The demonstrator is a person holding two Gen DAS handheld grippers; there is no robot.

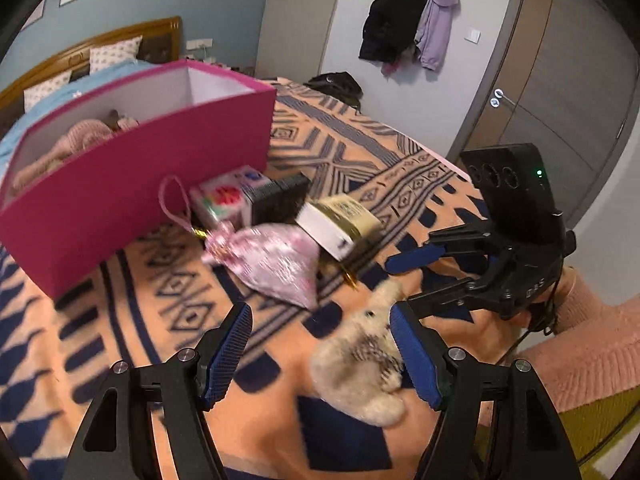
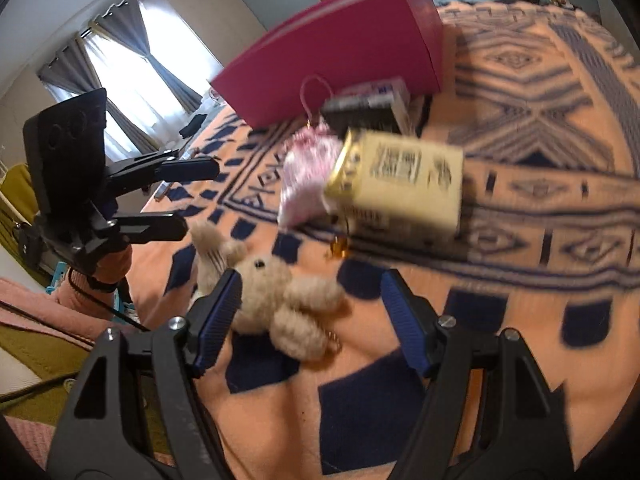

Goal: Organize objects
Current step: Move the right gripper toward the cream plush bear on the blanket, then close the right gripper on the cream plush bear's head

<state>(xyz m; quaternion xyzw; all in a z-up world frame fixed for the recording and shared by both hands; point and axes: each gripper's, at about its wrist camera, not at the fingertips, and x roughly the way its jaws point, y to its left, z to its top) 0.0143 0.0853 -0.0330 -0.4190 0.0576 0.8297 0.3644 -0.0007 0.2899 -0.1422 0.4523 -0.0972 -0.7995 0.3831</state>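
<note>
A beige plush bear [image 1: 360,364] [image 2: 280,300] lies on the orange and navy patterned blanket [image 1: 360,152]. My left gripper [image 1: 322,344] is open just above it, the bear against its right pad. My right gripper [image 2: 312,312] is open around the bear too; it shows in the left wrist view [image 1: 404,280]. A pink pouch [image 1: 276,264] [image 2: 306,176], a cream and gold box [image 1: 340,220] [image 2: 400,184], a black box [image 1: 280,200] and a flowered box [image 1: 222,200] lie by a magenta box [image 1: 132,184] [image 2: 340,52].
The magenta box holds a pink knitted item [image 1: 76,140]. A bed with pillows [image 1: 112,54] stands behind. Coats [image 1: 412,20] hang on the wall near a door [image 1: 560,80]. A window with grey curtains [image 2: 132,60] is on the left of the right wrist view.
</note>
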